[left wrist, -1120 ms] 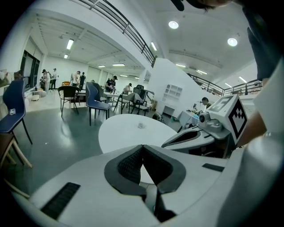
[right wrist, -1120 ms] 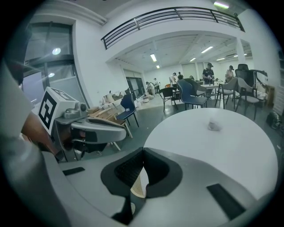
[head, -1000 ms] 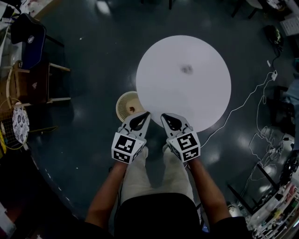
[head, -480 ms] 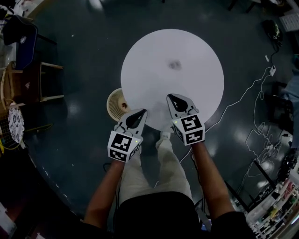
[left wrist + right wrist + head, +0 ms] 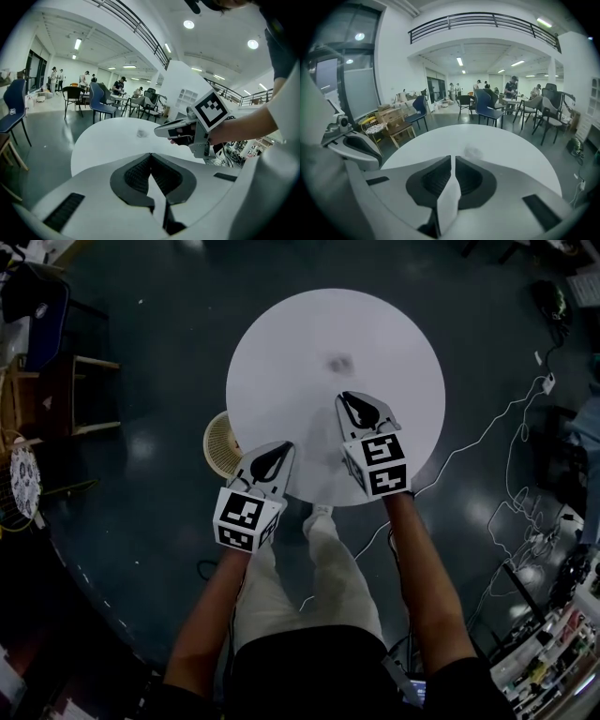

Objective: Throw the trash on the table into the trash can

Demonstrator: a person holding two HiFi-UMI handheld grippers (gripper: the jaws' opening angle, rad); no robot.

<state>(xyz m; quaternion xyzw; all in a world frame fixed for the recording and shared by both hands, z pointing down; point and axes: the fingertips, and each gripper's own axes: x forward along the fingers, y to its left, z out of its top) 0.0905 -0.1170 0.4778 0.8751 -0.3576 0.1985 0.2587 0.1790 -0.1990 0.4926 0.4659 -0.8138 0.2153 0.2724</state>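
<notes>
Both tools sit at the near side of the round white table (image 5: pixel 281 343). The left gripper (image 5: pixel 277 454) hangs at the table's near-left edge and the right gripper (image 5: pixel 349 401) is over the tabletop. Each gripper's own view shows its jaws pressed together with nothing between them.

The trash (image 5: pixel 339 363), one small greyish crumpled scrap, lies alone near the table's middle, just ahead of the right gripper's tips and not touching them. The right gripper view has it straight ahead (image 5: pixel 472 151).

The trash can (image 5: pixel 217 442), a pale slatted basket, stands on the floor against the table's left side, partly tucked under the rim and close to the left gripper.

We judge the step to be the reach for the scrap:
- Open the right jaws before they arrive.
- Straddle the scrap from above.
- Close on it gently, because it looks light and may skid on the smooth top.
- Carry it left and release it over the exposed part of the can, not over the rim of the table.
</notes>
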